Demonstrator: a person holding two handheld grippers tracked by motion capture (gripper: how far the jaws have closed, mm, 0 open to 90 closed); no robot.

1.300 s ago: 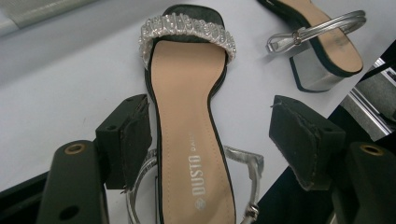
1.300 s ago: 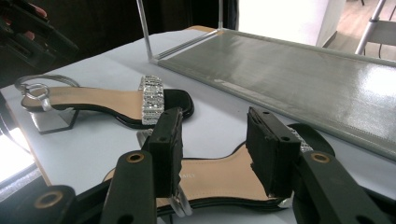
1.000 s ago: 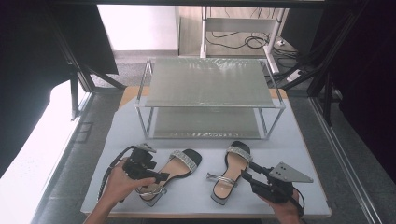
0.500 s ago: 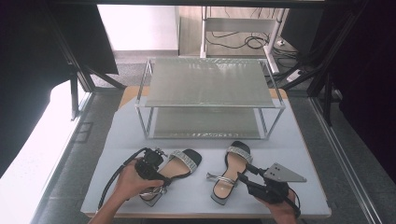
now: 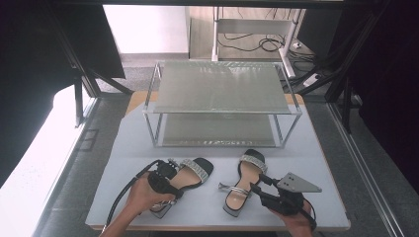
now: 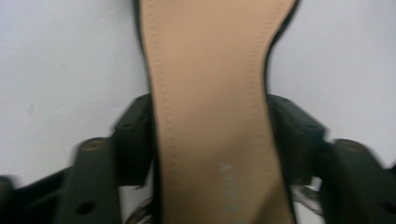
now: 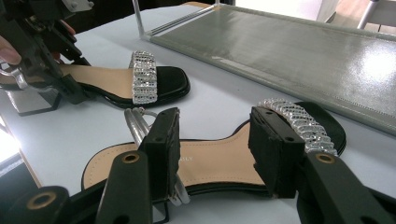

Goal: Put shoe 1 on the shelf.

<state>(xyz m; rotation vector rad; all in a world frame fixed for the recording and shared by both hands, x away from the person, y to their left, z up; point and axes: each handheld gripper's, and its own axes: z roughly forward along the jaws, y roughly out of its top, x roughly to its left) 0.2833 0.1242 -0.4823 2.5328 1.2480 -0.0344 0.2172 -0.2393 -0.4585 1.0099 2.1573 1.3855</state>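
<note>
Since the earlier frame the left gripper (image 5: 165, 180) has dropped onto the left sandal (image 5: 185, 177) and its fingers (image 6: 135, 135) have just been closing; they now sit against both edges of the sole at its waist, the sandal between them. Whether they truly press on it I cannot tell.

That sandal lies near the front-left part of the desk (image 5: 316, 163), long axis slanting from its block heel at the front edge to its open toe, which points toward the wire shoe rack (image 5: 222, 103) at the back. It has a tan insole, a black rim and a glittering silver toe band.

Its mate, the right sandal (image 5: 244, 180), lies toward the front-right, also toe toward the rack, with the same band and a thin silver ankle strap spilling off its left side.

The left hand (image 5: 141, 195) comes in from the front edge, wrist bent down over the heel. The right gripper (image 5: 262, 190) lies low and nearly level, its fingers (image 7: 166, 149) spread astride the sandal's waist, not visibly pinching it.
</note>
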